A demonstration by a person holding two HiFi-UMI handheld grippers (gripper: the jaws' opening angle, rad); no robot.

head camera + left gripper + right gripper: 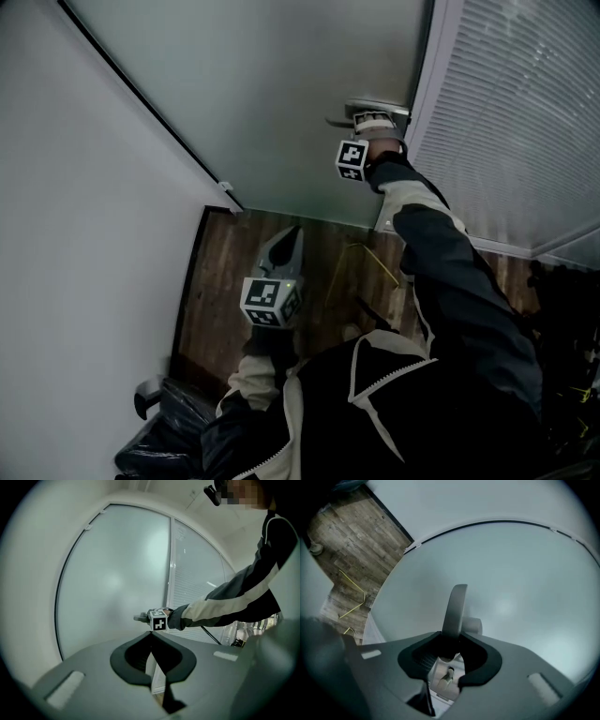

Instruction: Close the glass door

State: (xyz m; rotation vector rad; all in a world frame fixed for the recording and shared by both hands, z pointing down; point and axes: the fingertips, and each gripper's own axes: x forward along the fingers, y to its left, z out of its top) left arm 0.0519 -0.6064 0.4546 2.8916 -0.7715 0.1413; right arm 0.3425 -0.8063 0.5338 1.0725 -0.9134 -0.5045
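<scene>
The frosted glass door (272, 103) fills the upper middle of the head view, and its metal lever handle (361, 111) sits at its right edge. My right gripper (373, 120) reaches out at arm's length and is shut on that handle. In the right gripper view the lever (457, 606) rises between the jaws of the right gripper (451, 637). My left gripper (291, 234) hangs lower, away from the door, shut with nothing in it. In the left gripper view its tips (151, 634) meet, pointing toward the door (112, 583) and the gripped handle (140, 618).
A white wall (84, 234) runs along the left, meeting the door at a black edge strip. A panel with white blinds (525, 122) stands right of the door. On the wood floor (234, 281) lies a yellow wire (361, 258). A black bag (169, 422) is at the lower left.
</scene>
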